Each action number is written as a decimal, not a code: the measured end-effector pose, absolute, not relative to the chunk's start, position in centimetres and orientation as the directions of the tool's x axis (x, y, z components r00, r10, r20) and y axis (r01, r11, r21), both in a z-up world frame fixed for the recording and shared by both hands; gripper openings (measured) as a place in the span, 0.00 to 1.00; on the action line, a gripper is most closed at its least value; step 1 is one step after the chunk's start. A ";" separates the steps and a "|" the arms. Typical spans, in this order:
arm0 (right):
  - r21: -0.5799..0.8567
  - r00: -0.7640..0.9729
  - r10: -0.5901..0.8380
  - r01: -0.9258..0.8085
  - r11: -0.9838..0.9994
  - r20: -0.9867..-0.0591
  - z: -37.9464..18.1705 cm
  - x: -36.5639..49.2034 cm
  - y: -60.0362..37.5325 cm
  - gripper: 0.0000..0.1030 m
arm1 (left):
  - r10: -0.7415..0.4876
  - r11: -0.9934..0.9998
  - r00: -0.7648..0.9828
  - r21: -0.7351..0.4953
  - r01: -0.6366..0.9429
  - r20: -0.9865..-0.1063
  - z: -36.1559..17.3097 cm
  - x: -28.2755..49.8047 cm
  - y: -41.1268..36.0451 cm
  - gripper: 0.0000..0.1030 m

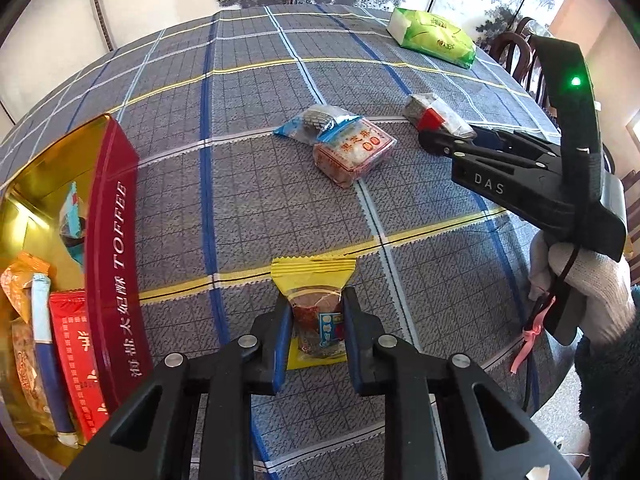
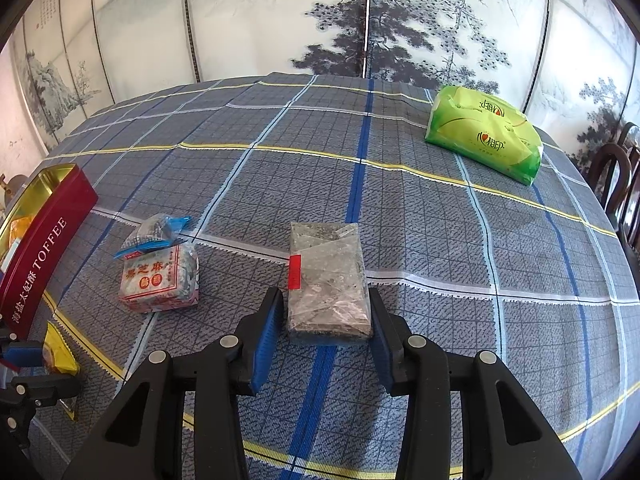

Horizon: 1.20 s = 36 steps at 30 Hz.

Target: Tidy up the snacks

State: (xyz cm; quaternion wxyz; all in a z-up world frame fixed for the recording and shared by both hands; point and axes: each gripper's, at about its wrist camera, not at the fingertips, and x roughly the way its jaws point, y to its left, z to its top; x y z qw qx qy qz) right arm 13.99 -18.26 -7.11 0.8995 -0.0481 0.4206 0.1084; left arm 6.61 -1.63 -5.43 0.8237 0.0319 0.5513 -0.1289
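Note:
My left gripper (image 1: pixel 314 312) is shut on a yellow snack packet (image 1: pixel 314 308), just right of the red TOFFEE tin (image 1: pixel 112 248). The tin holds several wrapped snacks (image 1: pixel 76 344). My right gripper (image 2: pixel 326 312) is open, its fingers on either side of a clear-wrapped grey sesame bar (image 2: pixel 326 280) lying on the tablecloth; whether the pads touch it is unclear. A red-printed sesame packet (image 2: pixel 160 280) lies to the left with a blue-wrapped snack (image 2: pixel 158 230) on its far edge. The right gripper (image 1: pixel 448 136) also shows in the left wrist view.
A green tissue pack (image 2: pixel 484 132) lies at the far right of the round table with the plaid cloth (image 2: pixel 400 200). Dark wooden chairs (image 2: pixel 616 176) stand at the right edge. A painted folding screen (image 2: pixel 360 12) stands behind the table.

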 end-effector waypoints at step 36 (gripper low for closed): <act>-0.006 0.625 0.139 -0.225 0.974 -0.768 -7.1 14.1 -18.3 0.46 | 0.051 0.999 0.497 0.047 -0.020 -0.866 -1.0 12.5 14.1 0.20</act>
